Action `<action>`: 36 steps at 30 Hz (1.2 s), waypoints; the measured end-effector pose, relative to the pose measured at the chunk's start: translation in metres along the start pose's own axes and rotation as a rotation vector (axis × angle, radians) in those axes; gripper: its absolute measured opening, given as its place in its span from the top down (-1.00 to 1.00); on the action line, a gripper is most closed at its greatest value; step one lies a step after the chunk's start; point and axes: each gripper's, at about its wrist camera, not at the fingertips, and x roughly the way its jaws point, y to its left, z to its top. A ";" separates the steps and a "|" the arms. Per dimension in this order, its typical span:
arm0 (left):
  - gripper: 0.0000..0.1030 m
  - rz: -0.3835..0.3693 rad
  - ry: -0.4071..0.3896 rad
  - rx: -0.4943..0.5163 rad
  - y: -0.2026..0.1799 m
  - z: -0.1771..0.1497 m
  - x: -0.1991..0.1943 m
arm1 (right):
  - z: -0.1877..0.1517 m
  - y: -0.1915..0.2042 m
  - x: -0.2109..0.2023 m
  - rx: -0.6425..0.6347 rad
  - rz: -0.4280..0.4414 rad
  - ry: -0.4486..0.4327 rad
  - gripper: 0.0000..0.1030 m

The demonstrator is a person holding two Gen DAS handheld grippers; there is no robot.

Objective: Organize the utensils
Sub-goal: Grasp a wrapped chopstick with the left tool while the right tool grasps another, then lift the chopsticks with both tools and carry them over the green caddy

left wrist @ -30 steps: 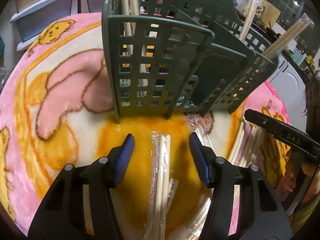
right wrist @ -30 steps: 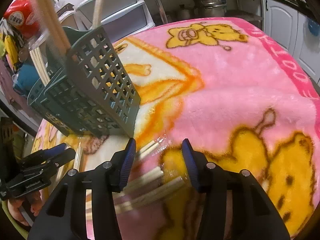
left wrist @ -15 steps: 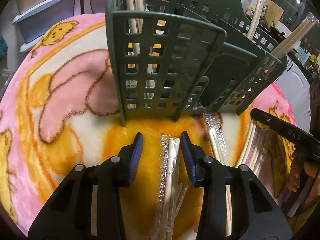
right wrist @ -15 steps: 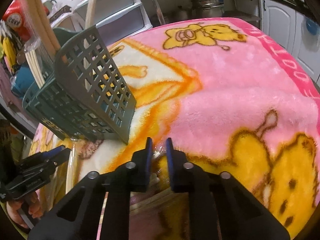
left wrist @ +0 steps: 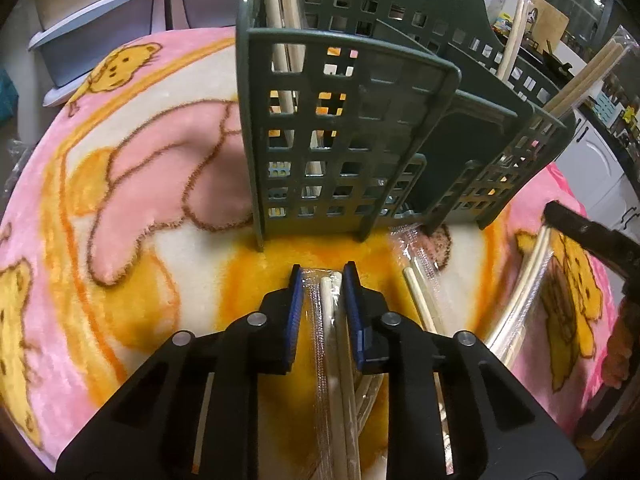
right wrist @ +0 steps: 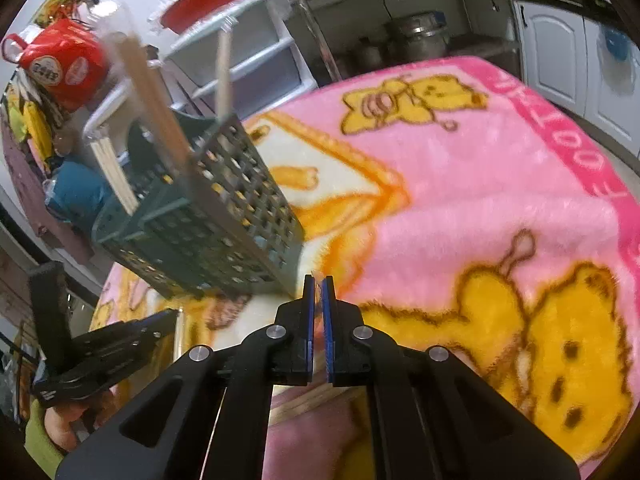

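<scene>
A dark green slotted utensil caddy (left wrist: 352, 136) stands on the pink cartoon blanket (left wrist: 132, 184), with several chopsticks (left wrist: 280, 20) upright in its compartments. My left gripper (left wrist: 323, 280) is shut on a plastic-wrapped pair of chopsticks (left wrist: 334, 344) lying just in front of the caddy. My right gripper (right wrist: 318, 285) is shut on the clear wrapper end of another wrapped pair (right wrist: 316, 394), lifted off the blanket beside the caddy (right wrist: 208, 228). The left gripper also shows in the right wrist view (right wrist: 160, 320).
More wrapped chopsticks (left wrist: 520, 300) lie on the blanket to the right of my left gripper. White storage drawers (left wrist: 100, 12) stand behind the table. A red bag (right wrist: 60, 64) and kitchen cabinets (right wrist: 560, 48) are in the background.
Both grippers went from open to shut, the left on its wrapped pair, the right on a wrapper end. The right gripper has risen and tilted back from the blanket.
</scene>
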 end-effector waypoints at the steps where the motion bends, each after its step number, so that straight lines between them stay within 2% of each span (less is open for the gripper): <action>1: 0.72 -0.005 -0.001 -0.003 0.001 0.000 -0.002 | 0.001 0.003 -0.005 -0.008 0.006 -0.010 0.92; 13: 0.76 -0.038 -0.094 -0.008 0.002 0.004 -0.043 | 0.008 0.046 -0.049 -0.124 0.048 -0.108 0.93; 20: 0.91 -0.053 -0.149 -0.002 -0.003 0.005 -0.068 | 0.008 0.068 -0.066 -0.176 0.077 -0.139 0.94; 36: 0.93 -0.078 -0.269 -0.018 -0.002 0.012 -0.121 | 0.009 0.112 -0.095 -0.280 0.147 -0.192 0.95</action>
